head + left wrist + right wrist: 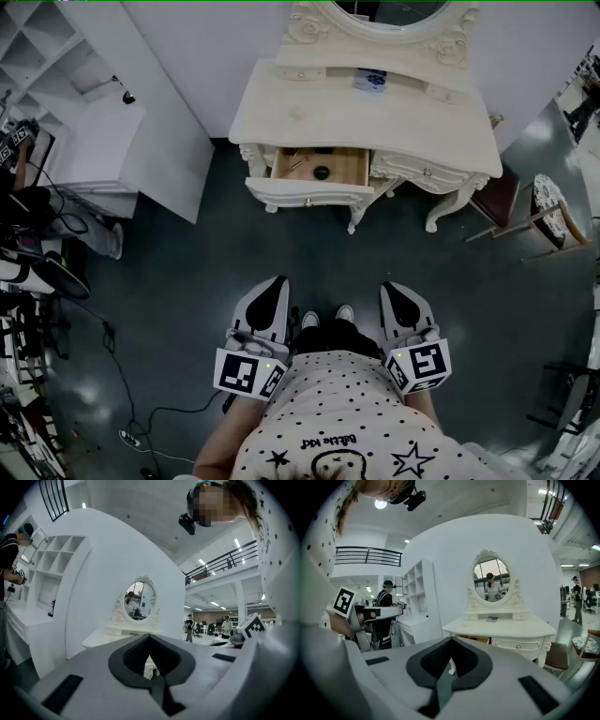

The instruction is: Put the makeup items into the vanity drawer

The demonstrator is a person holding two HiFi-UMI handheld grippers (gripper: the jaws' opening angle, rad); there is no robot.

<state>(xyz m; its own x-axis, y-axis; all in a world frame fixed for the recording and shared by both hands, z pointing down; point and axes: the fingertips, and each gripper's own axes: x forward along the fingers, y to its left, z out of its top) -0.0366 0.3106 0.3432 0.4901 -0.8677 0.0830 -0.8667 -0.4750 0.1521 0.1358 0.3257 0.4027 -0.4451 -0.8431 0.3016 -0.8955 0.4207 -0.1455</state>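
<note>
The cream vanity (281,117) stands ahead, about a stride away. Its left drawer (349,169) is pulled open, with a dark round item (322,172) and a thin stick-like item (296,162) inside. A small blue-and-white item (371,81) lies on the vanity's raised back shelf, and the right gripper view also shows this item (491,619). My left gripper (278,283) and right gripper (394,287) are held low at my waist, well short of the vanity. Both are shut with nothing between the jaws: the left gripper (153,677) and the right gripper (445,677) each show their tips meeting.
A white shelf unit and desk (103,141) stand at the left, with a person (14,550) beside them. A round stool (553,211) and a dark chair (497,202) sit right of the vanity. Cables (122,384) trail across the floor at my left.
</note>
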